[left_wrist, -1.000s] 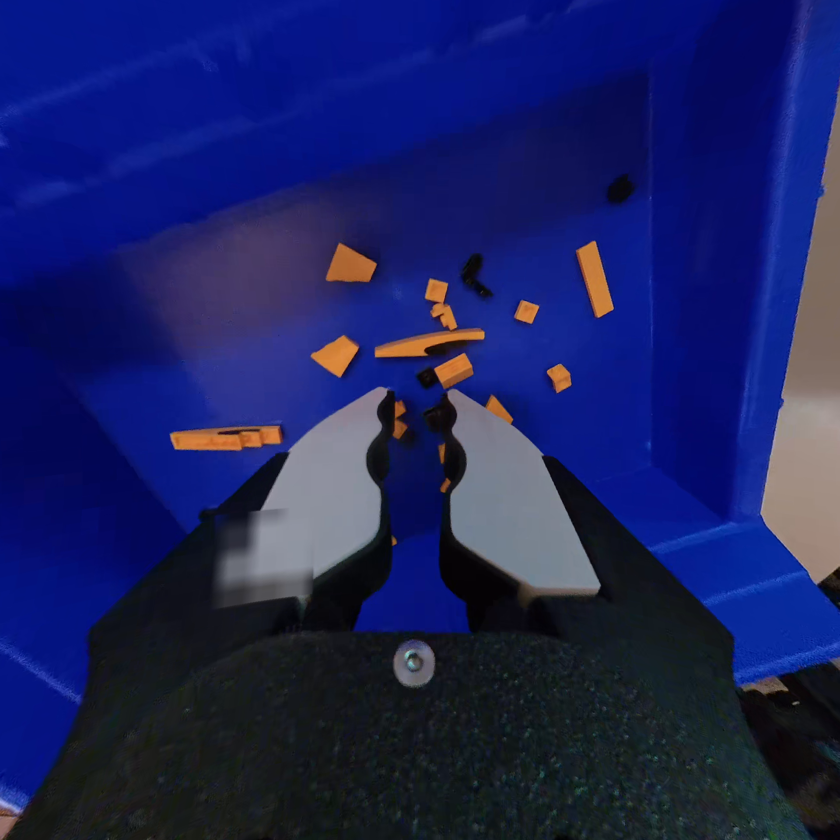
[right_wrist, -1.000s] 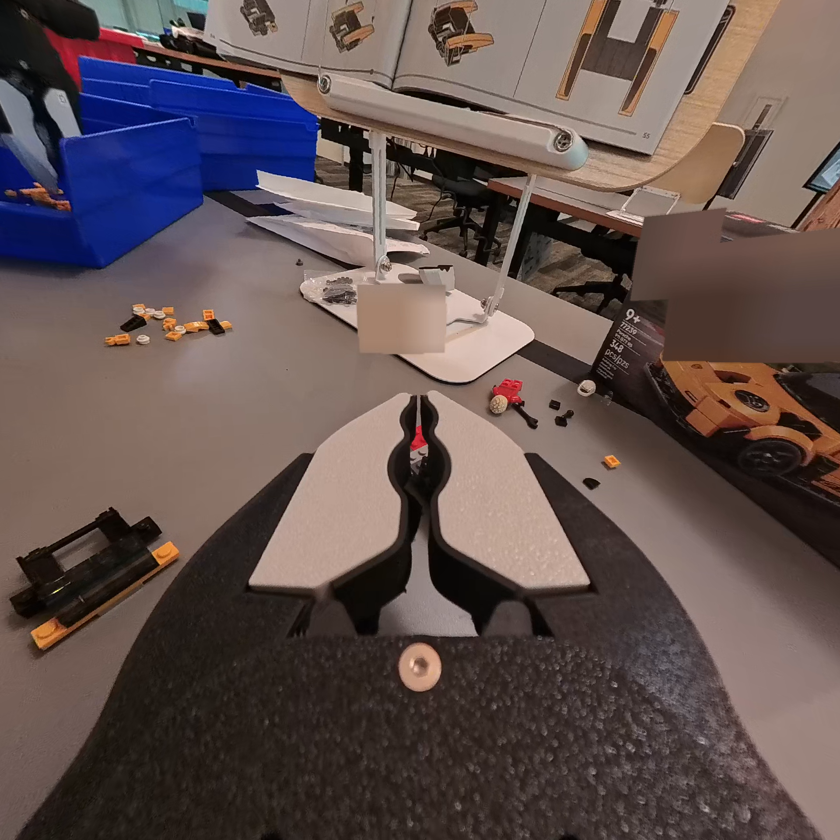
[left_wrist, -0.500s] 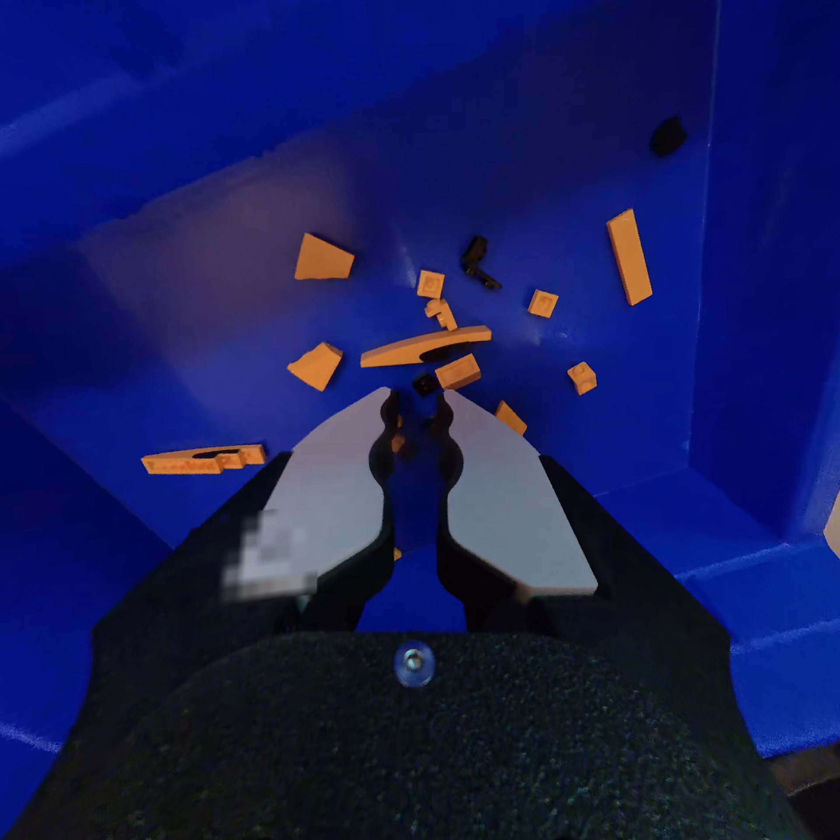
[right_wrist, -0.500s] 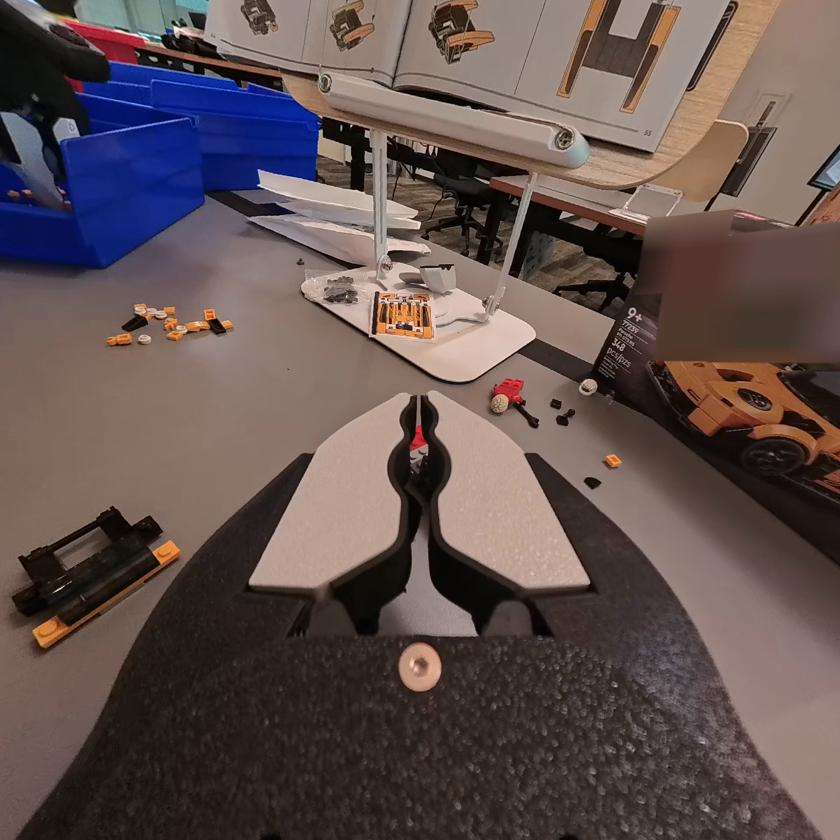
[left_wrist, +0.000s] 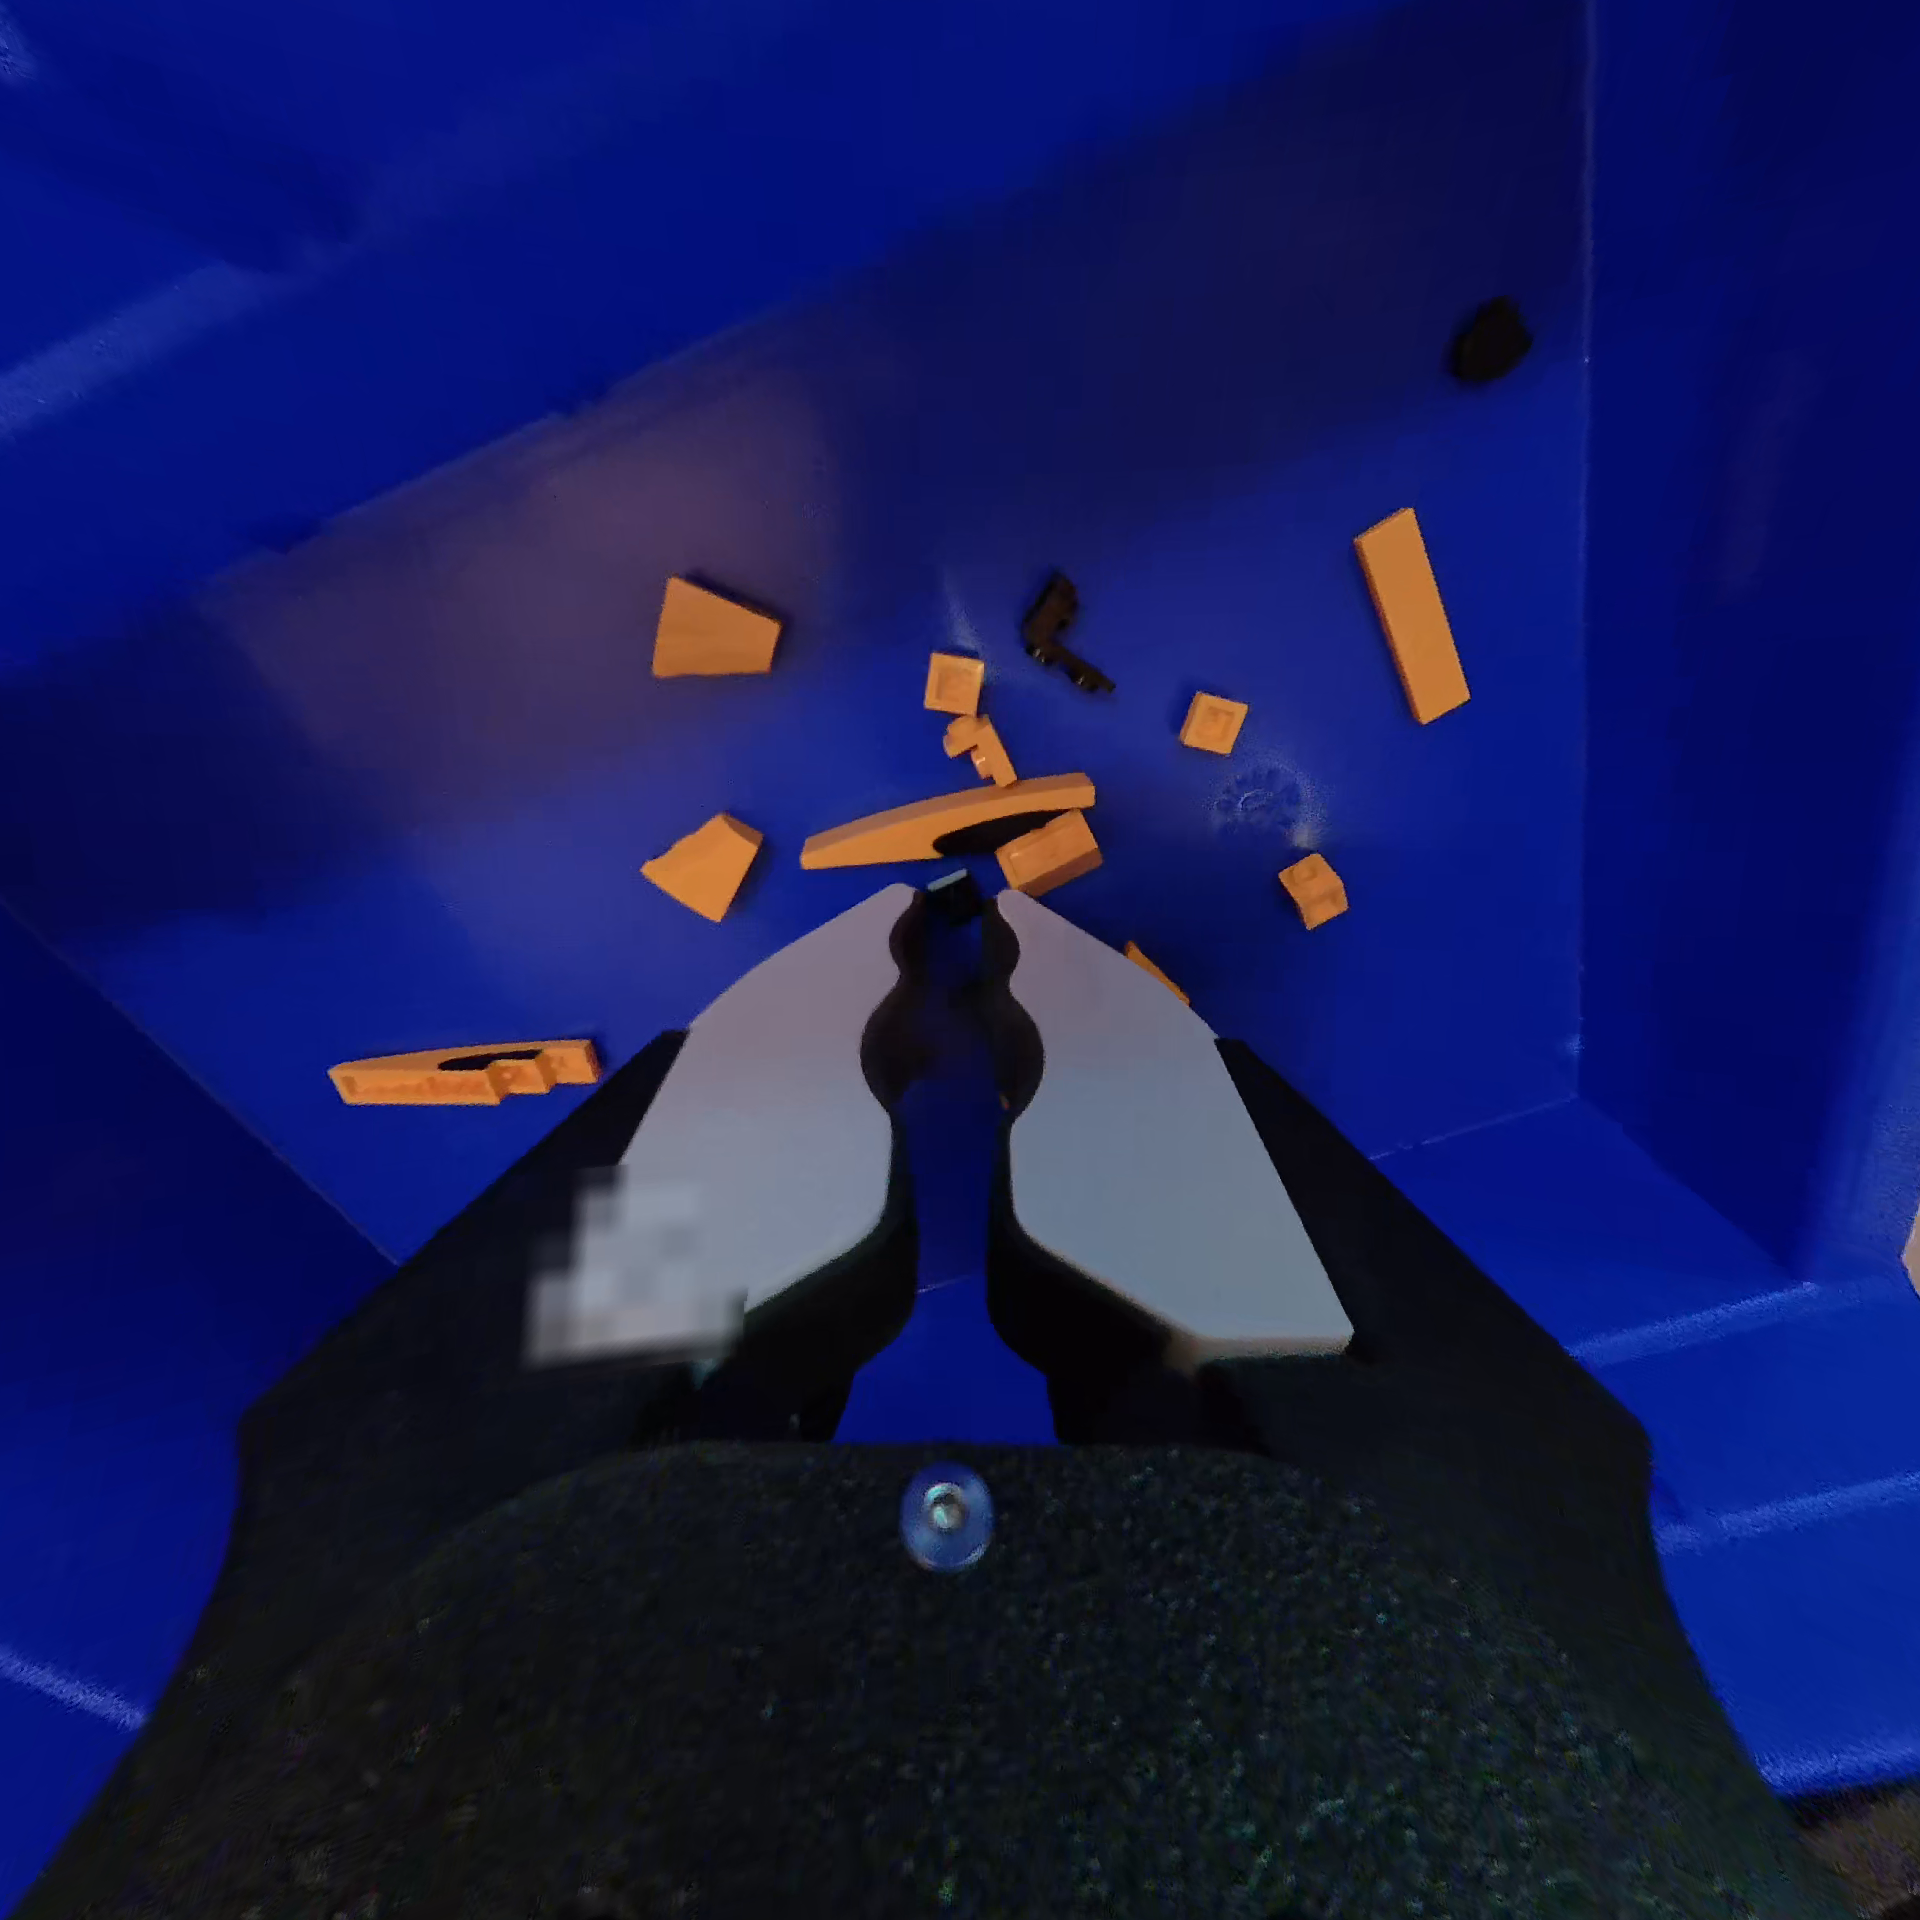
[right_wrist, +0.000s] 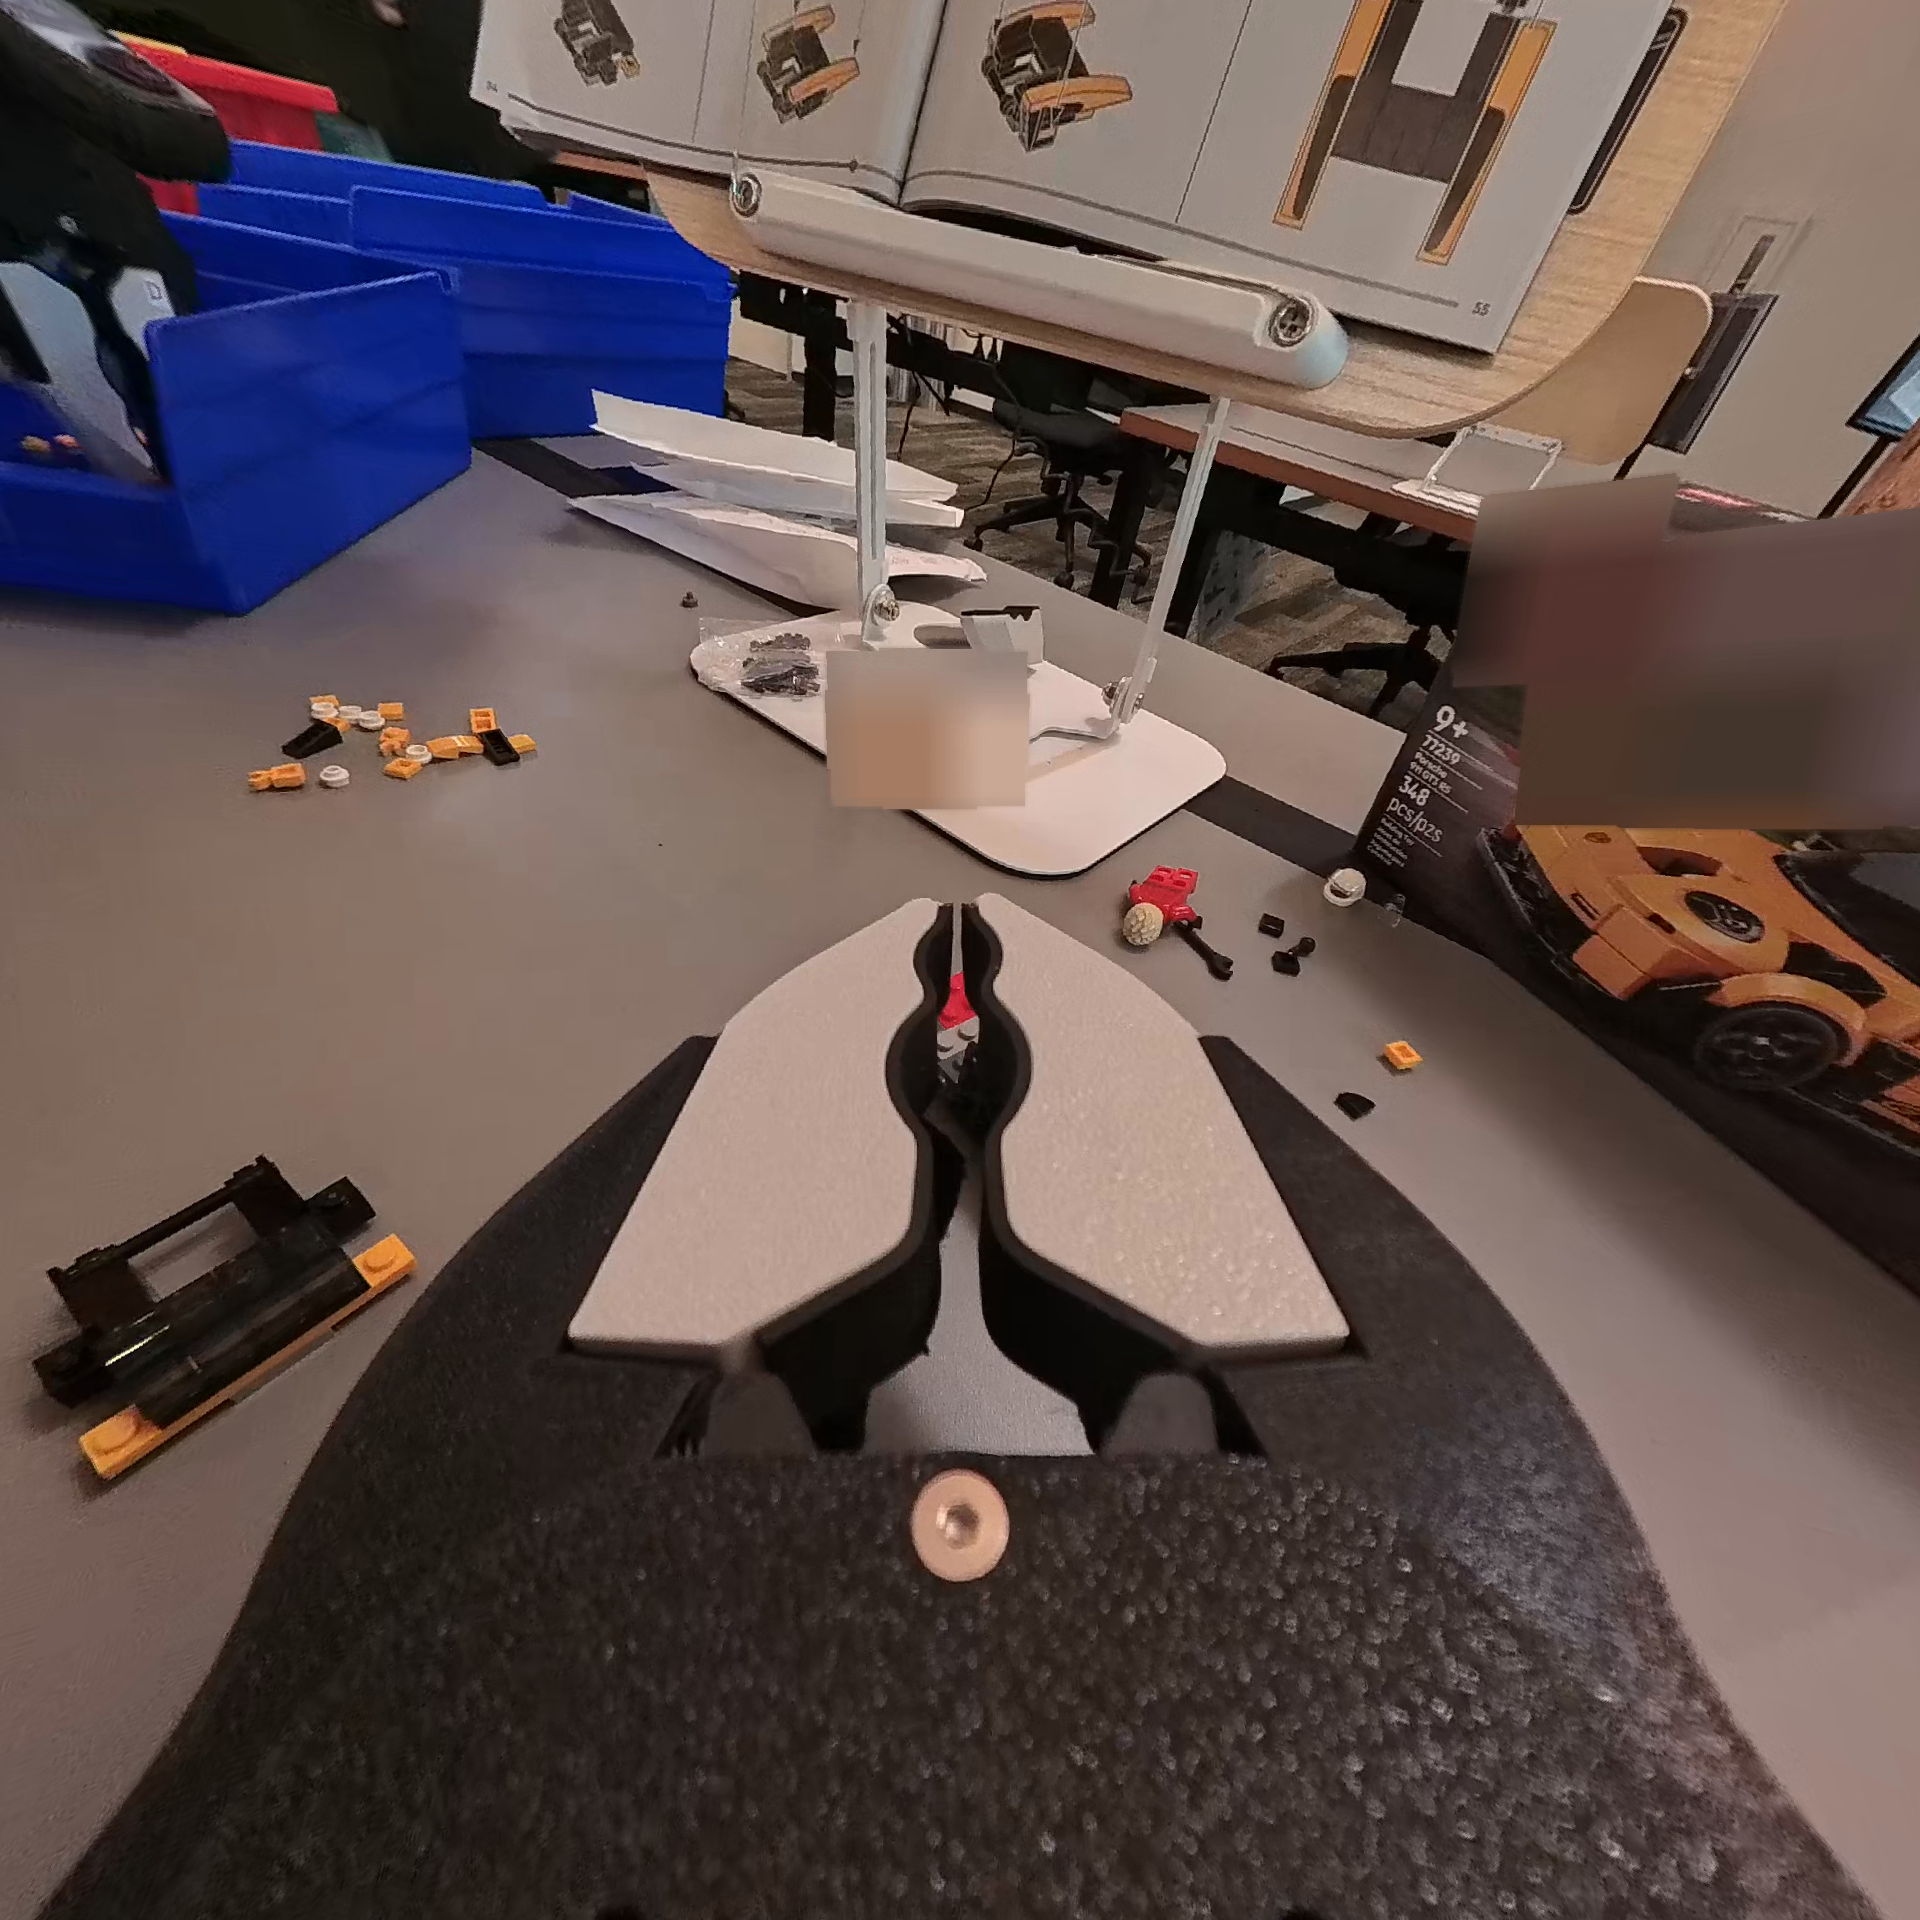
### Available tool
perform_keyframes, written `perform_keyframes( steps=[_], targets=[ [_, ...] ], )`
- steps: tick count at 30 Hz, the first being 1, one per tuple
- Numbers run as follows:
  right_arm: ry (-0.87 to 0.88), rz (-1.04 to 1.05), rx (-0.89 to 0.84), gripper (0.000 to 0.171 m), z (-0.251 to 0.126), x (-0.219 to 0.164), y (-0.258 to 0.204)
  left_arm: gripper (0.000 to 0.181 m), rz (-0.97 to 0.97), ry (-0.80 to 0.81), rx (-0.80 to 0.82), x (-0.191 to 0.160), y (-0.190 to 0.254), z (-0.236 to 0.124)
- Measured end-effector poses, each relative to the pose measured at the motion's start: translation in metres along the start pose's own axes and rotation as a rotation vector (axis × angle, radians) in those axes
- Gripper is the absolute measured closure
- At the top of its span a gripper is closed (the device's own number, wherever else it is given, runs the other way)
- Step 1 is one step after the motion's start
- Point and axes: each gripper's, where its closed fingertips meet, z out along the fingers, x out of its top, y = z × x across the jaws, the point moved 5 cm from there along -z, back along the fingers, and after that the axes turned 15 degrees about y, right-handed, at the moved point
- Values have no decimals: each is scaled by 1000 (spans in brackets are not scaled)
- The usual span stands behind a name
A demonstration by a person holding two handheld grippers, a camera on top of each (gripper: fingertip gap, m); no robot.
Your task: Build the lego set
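Note:
My left gripper [left_wrist: 954,902] is down inside a blue bin [left_wrist: 416,312]. Its tips are closed on a small black piece [left_wrist: 954,894]. Several orange pieces lie around it, among them a long curved one [left_wrist: 935,826] just beyond the tips. My right gripper [right_wrist: 958,912] hovers over the grey table [right_wrist: 520,987] with its tips nearly touching. A small red and black piece [right_wrist: 954,1003] sits in the hollow between its fingers. A black and orange sub-assembly [right_wrist: 208,1309] lies to its left. The left gripper also shows in the right wrist view [right_wrist: 73,343], in the bin.
An instruction booklet [right_wrist: 1039,94] stands on a white stand [right_wrist: 1091,790] ahead. Loose orange, white and black pieces [right_wrist: 395,743] lie at the left. A red piece and small black bits [right_wrist: 1169,899] lie at the right, by the set's box [right_wrist: 1714,987]. More blue bins [right_wrist: 540,301] stand behind. The left gripper's tips are roughly 50 cm from the right gripper's.
My left gripper has gone deeper into the bin and its fingers have narrowed onto the small black piece. The right gripper has stayed still.

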Motion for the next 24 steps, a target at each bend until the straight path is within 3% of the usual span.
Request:
perform_keyframes(
  steps=[7, 14, 19, 24],
  targets=[
    [14, 1, 7, 170, -1, 3, -1, 172, 46, 87, 141, 15, 15, -34],
    [44, -3, 22, 170, -2, 11, -6, 173, 275, 238, 206, 103, 100, -60],
    [82, -37, 30, 170, -5, 22, -10, 173, 480, 333, 107, 186, 184, -36],
    [119, -70, -2, 170, -12, 37, -1, 173, 595, 374, -80, 251, 239, 14]
  ],
)
